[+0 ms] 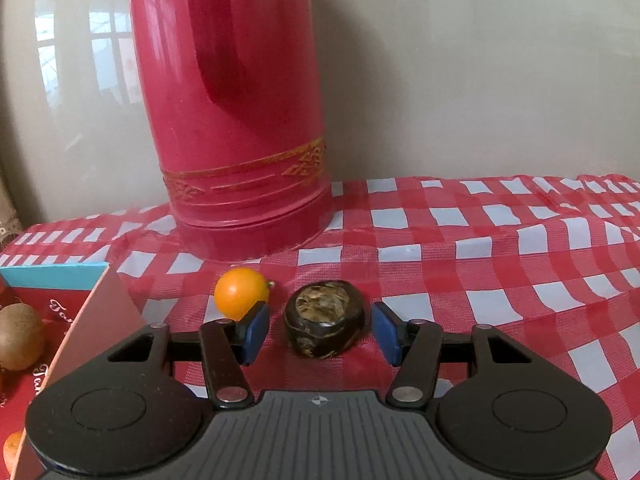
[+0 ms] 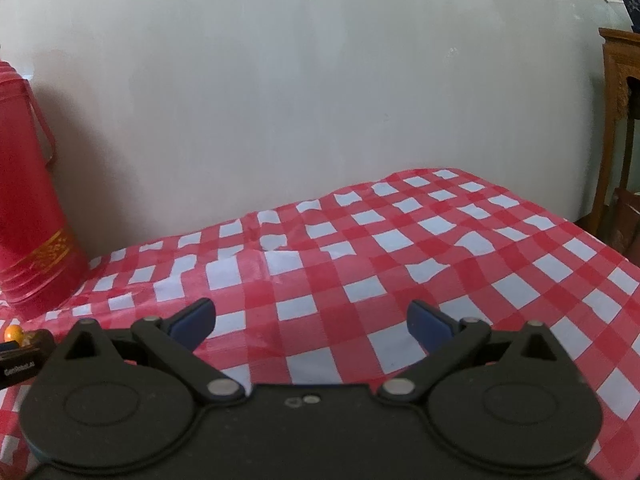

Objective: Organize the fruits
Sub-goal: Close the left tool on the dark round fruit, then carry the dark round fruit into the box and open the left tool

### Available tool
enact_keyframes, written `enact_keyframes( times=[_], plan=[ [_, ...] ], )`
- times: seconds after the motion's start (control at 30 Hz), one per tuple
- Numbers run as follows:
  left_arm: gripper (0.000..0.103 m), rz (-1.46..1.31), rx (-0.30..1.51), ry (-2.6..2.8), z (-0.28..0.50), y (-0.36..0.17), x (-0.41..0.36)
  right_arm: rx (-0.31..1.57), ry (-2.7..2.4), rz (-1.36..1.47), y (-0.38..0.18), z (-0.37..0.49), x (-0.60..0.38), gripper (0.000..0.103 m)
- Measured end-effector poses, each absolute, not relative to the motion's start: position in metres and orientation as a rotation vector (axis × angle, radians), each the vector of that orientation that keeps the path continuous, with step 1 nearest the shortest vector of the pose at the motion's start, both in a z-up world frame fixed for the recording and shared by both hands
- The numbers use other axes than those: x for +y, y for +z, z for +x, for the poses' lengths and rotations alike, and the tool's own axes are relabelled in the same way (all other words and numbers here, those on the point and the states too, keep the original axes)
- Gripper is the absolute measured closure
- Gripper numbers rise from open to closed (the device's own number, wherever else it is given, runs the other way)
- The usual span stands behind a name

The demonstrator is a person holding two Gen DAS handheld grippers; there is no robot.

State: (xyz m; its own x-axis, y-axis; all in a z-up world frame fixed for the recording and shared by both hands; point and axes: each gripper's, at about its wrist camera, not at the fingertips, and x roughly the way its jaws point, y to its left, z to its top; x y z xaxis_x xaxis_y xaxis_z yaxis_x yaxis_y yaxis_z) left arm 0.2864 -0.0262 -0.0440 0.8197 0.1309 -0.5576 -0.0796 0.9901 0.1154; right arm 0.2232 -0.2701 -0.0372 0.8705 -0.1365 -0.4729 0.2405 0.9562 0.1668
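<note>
In the left wrist view a dark brown, wrinkled fruit (image 1: 325, 325) lies on the red-checked tablecloth (image 1: 480, 264). My left gripper (image 1: 322, 330) is open with one blue pad on each side of it, not touching. A small orange (image 1: 240, 291) sits just left of it, behind the left pad. A red box (image 1: 52, 320) at the far left holds a kiwi (image 1: 18, 336) and another orange (image 1: 12, 450). My right gripper (image 2: 311, 322) is open and empty above bare cloth. The small orange (image 2: 13, 332) shows at the right wrist view's left edge.
A tall red thermos (image 1: 236, 112) stands close behind the fruits, against the pale wall; it also shows in the right wrist view (image 2: 28, 200). A wooden cabinet (image 2: 618, 128) stands beyond the table's right edge. The cloth is wrinkled.
</note>
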Motion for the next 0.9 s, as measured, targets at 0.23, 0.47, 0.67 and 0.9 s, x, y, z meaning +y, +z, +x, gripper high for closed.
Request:
enact_keyframes(
  times=[0.23, 0.47, 0.67, 0.9],
  plan=[
    [0.046, 0.105, 0.598, 0.098, 0.286, -0.044, -0.029, 0.475, -0.215, 0.224, -0.036, 0.232, -0.267, 0.006],
    [0.046, 0.106, 0.607, 0.094, 0.286, -0.044, -0.029, 0.479, -0.222, 0.228, -0.036, 0.239, -0.269, 0.006],
    [0.059, 0.104, 0.613, 0.094, 0.287, -0.045, -0.028, 0.477, -0.224, 0.232, -0.035, 0.241, -0.270, 0.006],
    [0.059, 0.104, 0.592, 0.082, 0.281, -0.038, -0.030, 0.470, -0.220, 0.225, -0.029, 0.238, -0.269, 0.006]
  ],
)
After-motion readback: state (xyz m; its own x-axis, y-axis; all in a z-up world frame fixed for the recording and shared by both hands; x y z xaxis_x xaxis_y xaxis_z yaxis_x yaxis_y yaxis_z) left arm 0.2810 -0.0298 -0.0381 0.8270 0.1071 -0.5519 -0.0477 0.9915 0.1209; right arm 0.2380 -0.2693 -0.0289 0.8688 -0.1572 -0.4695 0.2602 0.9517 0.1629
